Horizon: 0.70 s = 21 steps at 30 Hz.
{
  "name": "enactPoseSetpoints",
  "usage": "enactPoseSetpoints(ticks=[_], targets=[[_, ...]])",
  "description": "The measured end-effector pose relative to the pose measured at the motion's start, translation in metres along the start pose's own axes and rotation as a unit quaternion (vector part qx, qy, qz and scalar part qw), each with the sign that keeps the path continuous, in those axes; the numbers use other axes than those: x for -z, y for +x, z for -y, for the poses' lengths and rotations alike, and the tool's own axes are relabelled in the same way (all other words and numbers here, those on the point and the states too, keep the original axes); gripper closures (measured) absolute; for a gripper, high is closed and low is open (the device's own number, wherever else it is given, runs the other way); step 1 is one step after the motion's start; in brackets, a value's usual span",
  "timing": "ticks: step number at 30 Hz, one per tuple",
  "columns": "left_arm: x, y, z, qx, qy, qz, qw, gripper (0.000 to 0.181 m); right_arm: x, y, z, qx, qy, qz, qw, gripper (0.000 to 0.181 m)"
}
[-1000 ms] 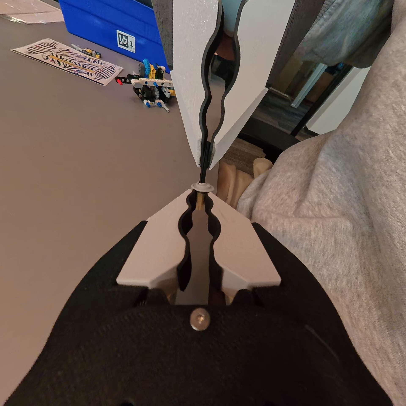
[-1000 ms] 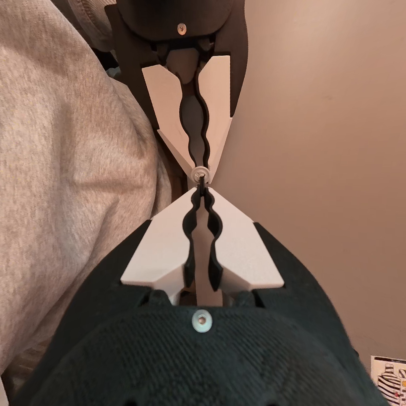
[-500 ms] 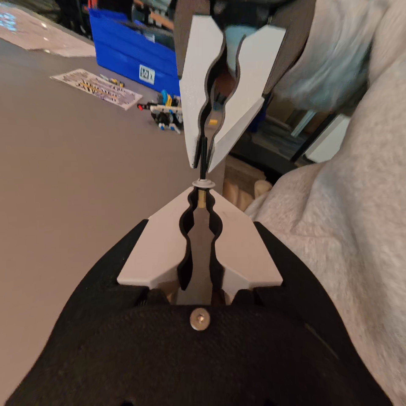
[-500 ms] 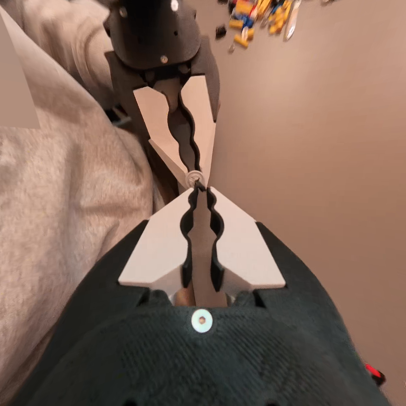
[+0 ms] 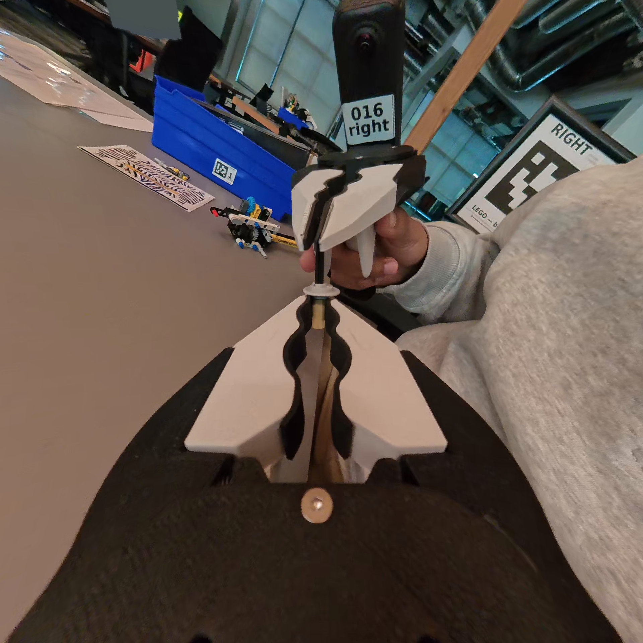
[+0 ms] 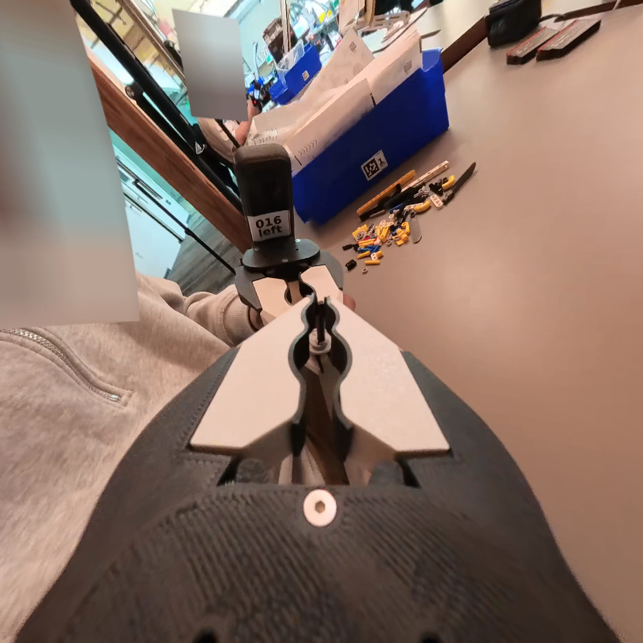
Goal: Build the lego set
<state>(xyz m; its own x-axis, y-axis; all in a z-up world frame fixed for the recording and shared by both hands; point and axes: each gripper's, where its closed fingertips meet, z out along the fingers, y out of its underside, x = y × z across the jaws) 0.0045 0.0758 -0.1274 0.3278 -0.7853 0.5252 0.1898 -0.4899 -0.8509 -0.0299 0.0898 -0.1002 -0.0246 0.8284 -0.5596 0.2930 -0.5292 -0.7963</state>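
My left gripper has its fingers pinched narrow on a tan pin with a grey bushing seated at its tip. My right gripper points down from above, fingers clamped on a black axle whose lower end meets the bushing. In the right wrist view the axle runs between my fingertips down to the bushing, with the left gripper partly hidden behind them. Both parts are held in the air near the table edge, above my lap in a grey sweatshirt.

The table is a plain grey-brown matte surface. On it: 1 part-built lego model, a striped sticker sheet, a blue bin with a square marker tag, and white paper sheets far left. The right wrist view shows the bin stuffed with white boxes and bags, and a pile of loose yellow, blue and black parts just beside it, well apart from my grippers.

The room looks like a workshop: glass panels, a wooden beam, ceiling ducts, a framed black-and-white marker poster, more blue bins on distant benches, and a black tripod leg.
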Motion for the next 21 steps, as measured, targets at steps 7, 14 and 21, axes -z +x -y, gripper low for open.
enactPoseSetpoints(ticks=[7,14,21], targets=[[-0.0005,-0.0028,0.0014,0.016,0.018,0.008,1.000,0.181,-0.0029,0.0056,-0.0011,-0.037,0.031,-0.030,0.998,0.178],[-0.0016,-0.0020,0.0042,0.049,0.032,0.002,0.998,0.181,0.0004,0.0068,-0.0018,-0.050,0.056,-0.043,0.996,0.177],[-0.0037,-0.0034,0.0034,0.050,0.030,0.008,0.998,0.181,0.0035,0.0097,-0.0034,-0.054,0.071,-0.056,0.994,0.177]])
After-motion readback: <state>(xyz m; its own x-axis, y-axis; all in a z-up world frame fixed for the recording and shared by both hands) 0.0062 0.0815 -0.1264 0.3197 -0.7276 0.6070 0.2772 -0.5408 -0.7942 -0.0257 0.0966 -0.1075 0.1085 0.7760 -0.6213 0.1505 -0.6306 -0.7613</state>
